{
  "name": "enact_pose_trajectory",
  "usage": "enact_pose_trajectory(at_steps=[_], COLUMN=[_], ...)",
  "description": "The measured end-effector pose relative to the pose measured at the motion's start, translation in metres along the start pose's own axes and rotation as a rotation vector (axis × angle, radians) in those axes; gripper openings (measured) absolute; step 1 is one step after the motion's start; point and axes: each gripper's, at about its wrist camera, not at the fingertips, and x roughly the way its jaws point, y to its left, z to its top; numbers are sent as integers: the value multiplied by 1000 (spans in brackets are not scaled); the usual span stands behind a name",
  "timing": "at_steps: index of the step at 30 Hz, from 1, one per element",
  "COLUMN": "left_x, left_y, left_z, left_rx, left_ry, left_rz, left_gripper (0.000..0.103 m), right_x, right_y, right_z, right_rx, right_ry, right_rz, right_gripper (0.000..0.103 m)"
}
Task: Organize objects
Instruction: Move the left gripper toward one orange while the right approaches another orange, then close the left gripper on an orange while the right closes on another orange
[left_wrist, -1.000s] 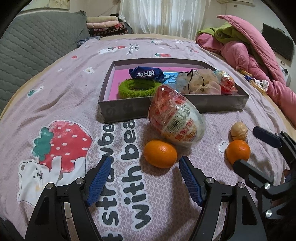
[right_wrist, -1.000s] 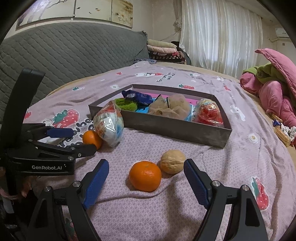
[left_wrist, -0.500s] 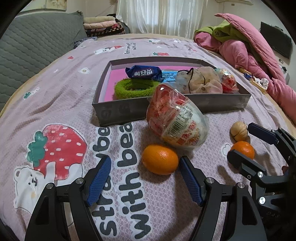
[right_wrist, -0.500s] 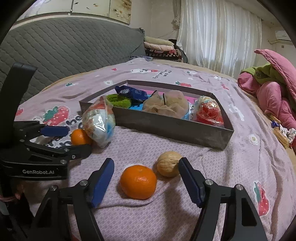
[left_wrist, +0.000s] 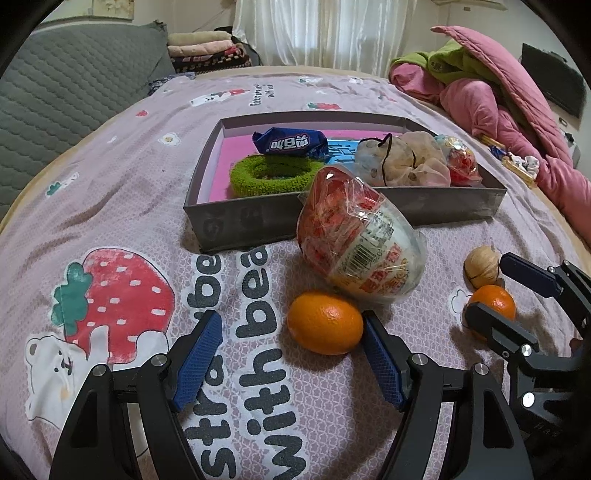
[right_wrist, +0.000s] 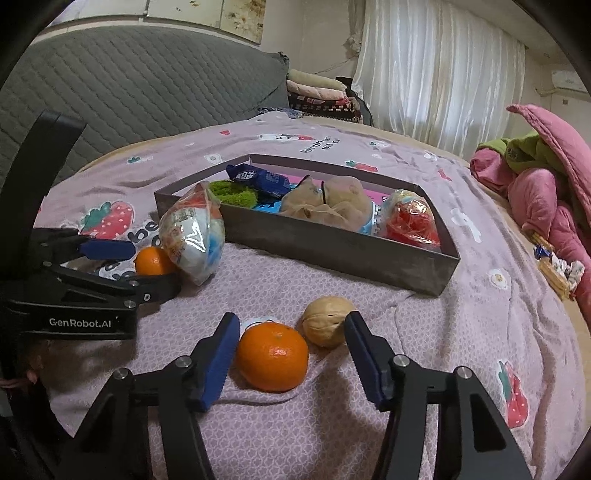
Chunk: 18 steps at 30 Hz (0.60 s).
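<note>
Closing our right tool (right_wrist: 290, 363) around an orange (right_wrist: 272, 355), pads not yet pressing; a walnut (right_wrist: 326, 320) sits beside it; left tool (left_wrist: 291, 358) is apart.

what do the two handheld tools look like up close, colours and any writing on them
Both match: the left tool and right tool have matte black angular arms with silver screw heads, ending in ribbed blue rubber pads. The left tool's black body carries white "GenRobot.AI" lettering. No cables or sleeves show.
</note>
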Motion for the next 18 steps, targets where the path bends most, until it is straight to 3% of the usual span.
enact_pose_trajectory(at_steps=[2, 8, 18], left_x=[0, 3, 8], left_y=[0, 1, -2], left_z=[0, 2, 6], left_rx=[0, -9, 9], left_ry=[0, -14, -23], left_rz=[0, -17, -27], left_gripper=[77, 77, 78], right_x=[-1, -7, -9], right_y=[1, -5, -8], right_z=[-1, 0, -1], right_rx=[-5, 29, 62], right_ry=[1, -8, -1], right_rz=[0, 55, 87], right_gripper=[57, 34, 33])
